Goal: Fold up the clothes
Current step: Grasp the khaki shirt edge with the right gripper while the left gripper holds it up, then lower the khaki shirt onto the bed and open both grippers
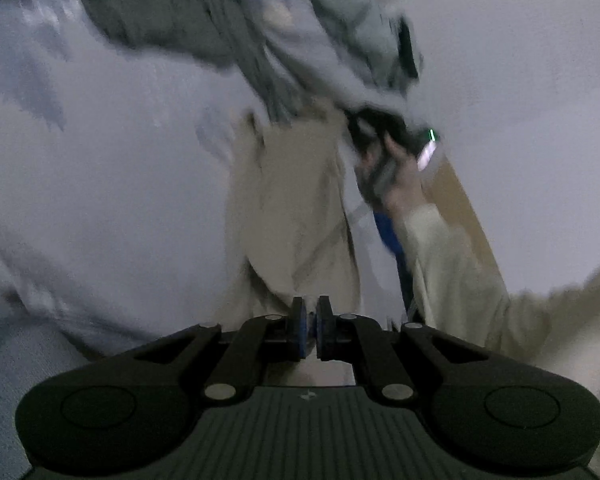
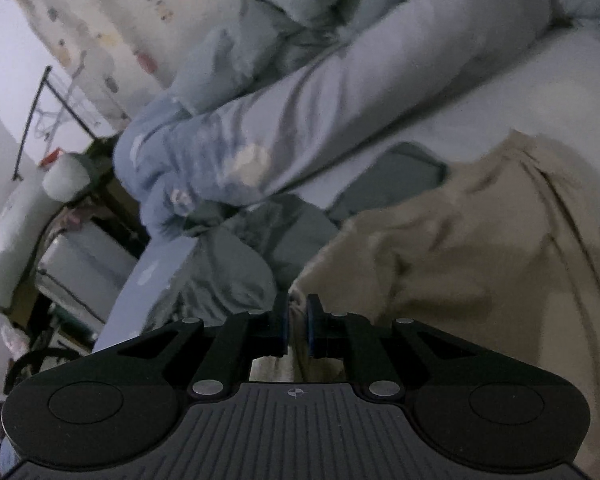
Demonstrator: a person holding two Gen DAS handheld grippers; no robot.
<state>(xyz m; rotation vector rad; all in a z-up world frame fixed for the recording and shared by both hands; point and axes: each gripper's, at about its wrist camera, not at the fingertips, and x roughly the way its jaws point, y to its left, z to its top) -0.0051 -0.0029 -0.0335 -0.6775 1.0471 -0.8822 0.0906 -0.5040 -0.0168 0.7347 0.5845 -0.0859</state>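
Two tools are both clamping the same beige garment (image 2: pixel 480 248), which is hanging and stretching over the pale bed (image 1: pixel 100 160), so the step in hand is reading as lifting and spreading it ahead of a fold. Biggest thing first: the bed sheet is taking up most of both views, with a light blue duvet (image 2: pixel 320 92) bunched behind and a grey-green garment (image 2: pixel 228 276) lying crumpled just beside the beige one, so the beige cloth needs to be coming clear of that pile before it is laid flat. Next, the beige garment itself is draping in long creases between the two grips; keeping it taut and level should be shaking those out. The left tool (image 1: pixel 311 326) is pinching nearly fully closed on a beige edge. The right tool (image 2: pixel 297 330) is closing just as tight on a bunched beige fold, fabric showing between its pads. In the left view a hand (image 1: pixel 400 184) in a cream sleeve is holding the right tool at the far end of the cloth, blurred. Likely risk: the right grip is sitting on a wad, not a clean corner, so the fold line may be coming out crooked; the grey-green piece may also be dragging along.
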